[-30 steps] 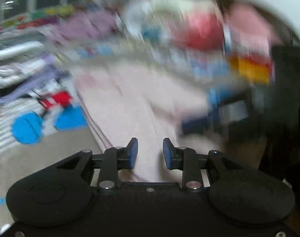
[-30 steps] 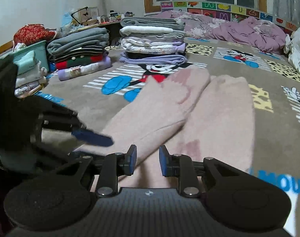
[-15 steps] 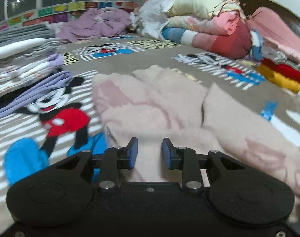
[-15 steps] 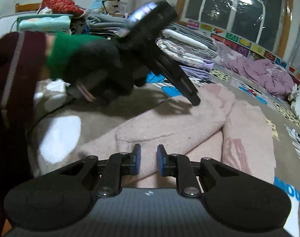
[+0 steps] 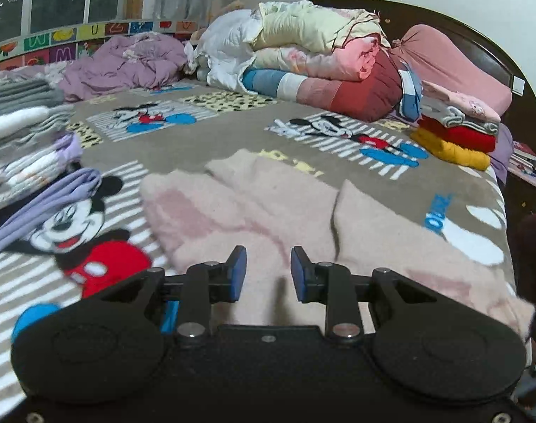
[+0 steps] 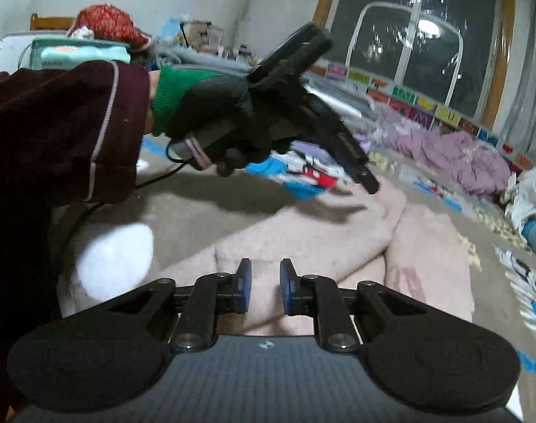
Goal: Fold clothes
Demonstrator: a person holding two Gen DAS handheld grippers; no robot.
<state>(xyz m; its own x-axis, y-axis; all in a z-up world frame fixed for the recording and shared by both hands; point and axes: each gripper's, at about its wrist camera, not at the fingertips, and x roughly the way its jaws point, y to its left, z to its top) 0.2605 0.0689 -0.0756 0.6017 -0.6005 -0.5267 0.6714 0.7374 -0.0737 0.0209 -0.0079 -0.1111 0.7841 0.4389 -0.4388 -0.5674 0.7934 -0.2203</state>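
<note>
A pale pink fleece garment (image 5: 268, 208) lies spread on the cartoon-print bed cover (image 5: 232, 130), its two legs side by side. My left gripper (image 5: 268, 270) hovers just above its near end, open, nothing between the blue pads. My right gripper (image 6: 263, 290) is open too, low over the same pink garment (image 6: 338, 236) near a folded edge. In the right wrist view a gloved hand (image 6: 218, 112) with a dark red sleeve holds the left gripper (image 6: 368, 184) raised above the garment.
Folded clothes are stacked at the left (image 5: 17, 148). Rolled quilts and pillows (image 5: 320, 56) are piled by the dark headboard. A small red and yellow folded pile (image 5: 454, 141) sits at the right edge. A crumpled purple blanket (image 6: 454, 155) lies under the window.
The left gripper swung from a blurred sideways view to facing the headboard and pulled back slightly. The right gripper turned left and tipped upward; the gloved hand rose higher in its view.
</note>
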